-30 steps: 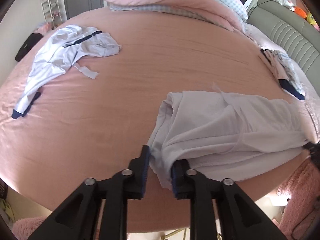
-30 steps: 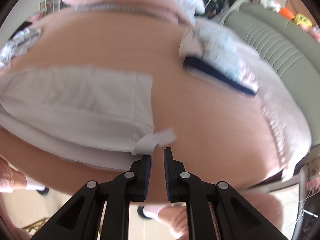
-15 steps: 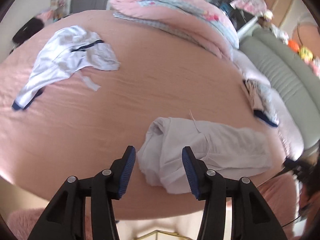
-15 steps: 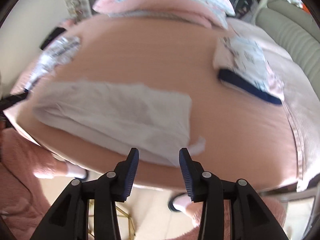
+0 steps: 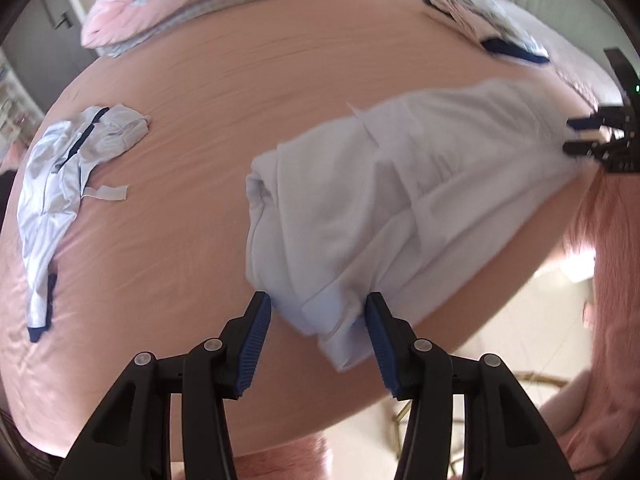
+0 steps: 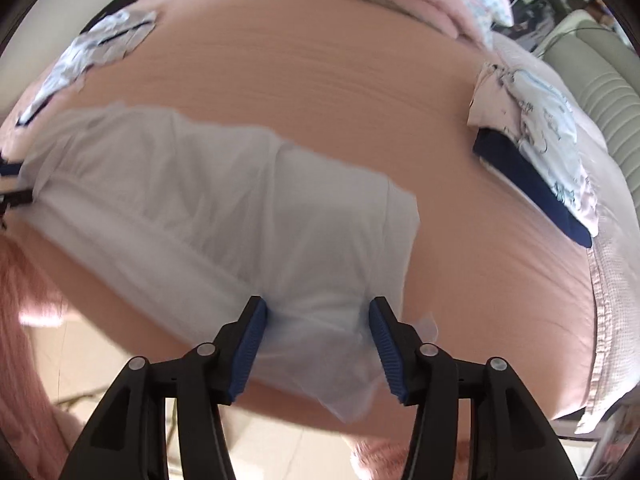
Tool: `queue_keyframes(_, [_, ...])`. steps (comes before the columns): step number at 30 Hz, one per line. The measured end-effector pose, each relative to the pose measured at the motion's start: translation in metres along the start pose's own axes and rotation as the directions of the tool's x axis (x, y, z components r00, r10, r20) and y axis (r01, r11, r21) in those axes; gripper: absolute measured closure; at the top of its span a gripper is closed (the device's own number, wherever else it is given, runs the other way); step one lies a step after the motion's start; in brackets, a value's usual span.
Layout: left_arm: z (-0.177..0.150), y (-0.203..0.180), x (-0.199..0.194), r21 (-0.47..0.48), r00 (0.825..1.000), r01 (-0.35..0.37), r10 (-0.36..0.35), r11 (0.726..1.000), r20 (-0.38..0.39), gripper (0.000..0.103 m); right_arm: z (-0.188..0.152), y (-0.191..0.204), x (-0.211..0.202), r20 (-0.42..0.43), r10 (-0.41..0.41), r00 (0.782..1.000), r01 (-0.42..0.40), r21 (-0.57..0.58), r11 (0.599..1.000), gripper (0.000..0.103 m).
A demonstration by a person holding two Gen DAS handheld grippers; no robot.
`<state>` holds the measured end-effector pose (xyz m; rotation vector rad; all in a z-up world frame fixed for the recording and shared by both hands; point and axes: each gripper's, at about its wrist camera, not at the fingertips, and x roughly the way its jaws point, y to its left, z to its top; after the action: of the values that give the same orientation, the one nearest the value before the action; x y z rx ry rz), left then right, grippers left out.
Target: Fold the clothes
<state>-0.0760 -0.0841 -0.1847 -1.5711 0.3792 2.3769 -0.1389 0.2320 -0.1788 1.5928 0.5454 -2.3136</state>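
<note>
Pink bed sheet (image 5: 192, 128) fills most of both views, its surface bulging toward the frame centre. Rumpled pink quilt (image 5: 168, 12) lies along the upper edge of the left wrist view; grey-green padded headboard (image 6: 600, 92) occupies the upper right of the right wrist view.

White folded garment (image 5: 380, 200), the piece being worked, lies near the bed's near edge: it spans centre to right in the left wrist view and left to centre in the right wrist view (image 6: 224, 208), blurred at its margins. A second, crumpled white garment with navy trim (image 5: 60, 168) lies well apart at the left of the left wrist view. A printed pale garment with a navy band (image 6: 540, 152) rests at the right of the right wrist view, near the headboard.

Left gripper (image 5: 318, 310), lower centre of its view: jaws spread, having opened within the last second and then held. The garment's lower left corner sits between the blue pads; whether cloth touches the pads cannot be told, and it is not pinched.

Right gripper (image 6: 318, 314), lower centre of its view, and seen small at the right edge of the left wrist view (image 5: 580, 136): jaws spread and just opened further. The garment's lower right end lies between the pads, unclamped.
</note>
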Motion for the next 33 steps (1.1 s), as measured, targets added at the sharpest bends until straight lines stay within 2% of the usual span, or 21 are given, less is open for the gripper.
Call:
queue_keyframes(2, [0.005, 0.0, -0.011, -0.005, 0.999, -0.008, 0.009, 1.0, 0.045, 0.057, -0.006, -0.004, -0.003, -0.041, -0.01, 0.999, 0.009, -0.027, 1.0, 0.05])
queue_keyframes(4, [0.014, -0.007, -0.024, -0.037, 0.991, 0.025, -0.02, 0.999, 0.131, 0.057, -0.005, -0.009, -0.013, -0.018, -0.053, 0.998, 0.053, -0.004, 0.999, 0.05])
queue_keyframes(5, [0.018, -0.012, -0.028, -0.042, 0.985, 0.049, -0.041, 0.998, 0.168, 0.057, -0.008, -0.01, -0.021, 0.015, -0.041, 0.999, 0.041, 0.022, 0.999, 0.05])
queue_keyframes(6, [0.021, -0.02, -0.029, -0.032, 0.98, 0.069, -0.062, 0.997, 0.187, 0.057, -0.006, -0.008, -0.028, 0.054, 0.002, 0.999, -0.005, 0.048, 0.999, 0.05])
queue_keyframes(9, [0.027, -0.048, -0.023, 0.04, 0.975, 0.117, -0.122, 0.992, 0.185, 0.057, 0.001, 0.012, -0.041, 0.148, 0.127, 0.981, -0.137, 0.059, 0.989, 0.05])
queue_keyframes(11, [0.023, -0.066, -0.018, 0.089, 0.976, 0.124, -0.138, 0.988, 0.171, 0.057, 0.002, 0.043, -0.039, 0.152, 0.131, 0.98, -0.128, -0.029, 0.991, 0.05])
queue_keyframes(14, [0.016, -0.072, -0.006, 0.118, 0.985, 0.083, -0.1, 0.99, 0.14, 0.057, -0.003, 0.089, -0.033, 0.149, 0.101, 0.984, -0.076, -0.166, 0.983, 0.05])
queue_keyframes(17, [0.013, -0.064, 0.002, 0.103, 0.987, 0.061, -0.075, 0.993, 0.14, 0.059, -0.004, 0.102, -0.014, 0.135, 0.088, 0.987, -0.058, -0.212, 0.975, 0.058])
queue_keyframes(19, [0.012, -0.06, 0.002, 0.084, 0.985, 0.05, -0.063, 0.995, 0.16, 0.071, -0.001, 0.1, -0.003, 0.131, 0.071, 0.989, -0.044, -0.197, 0.979, 0.07])
queue_keyframes(20, [0.013, -0.057, 0.001, 0.072, 0.983, 0.051, -0.063, 0.996, 0.172, 0.08, 0.002, 0.095, 0.0, 0.129, 0.086, 0.988, -0.063, -0.168, 0.984, 0.074])
queue_keyframes(22, [0.014, -0.053, -0.001, 0.051, 0.978, 0.064, -0.073, 0.997, 0.195, 0.082, 0.006, 0.084, 0.0, 0.137, 0.123, 0.983, -0.11, -0.098, 0.989, 0.086])
queue_keyframes(26, [0.017, -0.054, 0.007, 0.077, 0.98, 0.058, -0.071, 0.995, 0.185, 0.082, 0.005, 0.084, 0.004, 0.126, 0.125, 0.984, -0.112, -0.108, 0.988, 0.091])
queue_keyframes(29, [0.019, -0.056, 0.012, 0.09, 0.977, 0.083, -0.099, 0.992, 0.19, 0.082, 0.005, 0.087, 0.002, 0.139, 0.133, 0.981, -0.117, -0.116, 0.986, 0.097])
queue_keyframes(30, [0.019, -0.057, 0.011, 0.1, 0.976, 0.086, -0.104, 0.991, 0.192, 0.088, 0.005, 0.085, 0.0, 0.145, 0.141, 0.979, -0.126, -0.106, 0.986, 0.099])
queue_keyframes(31, [0.02, -0.059, 0.008, 0.112, 0.975, 0.082, -0.103, 0.99, 0.197, 0.101, 0.005, 0.082, -0.002, 0.154, 0.153, 0.976, -0.14, -0.088, 0.986, 0.1])
queue_keyframes(33, [0.021, -0.062, 0.0, 0.126, 0.972, 0.062, -0.088, 0.99, 0.216, 0.101, 0.01, 0.073, -0.005, 0.177, 0.17, 0.97, -0.162, -0.054, 0.985, 0.101])
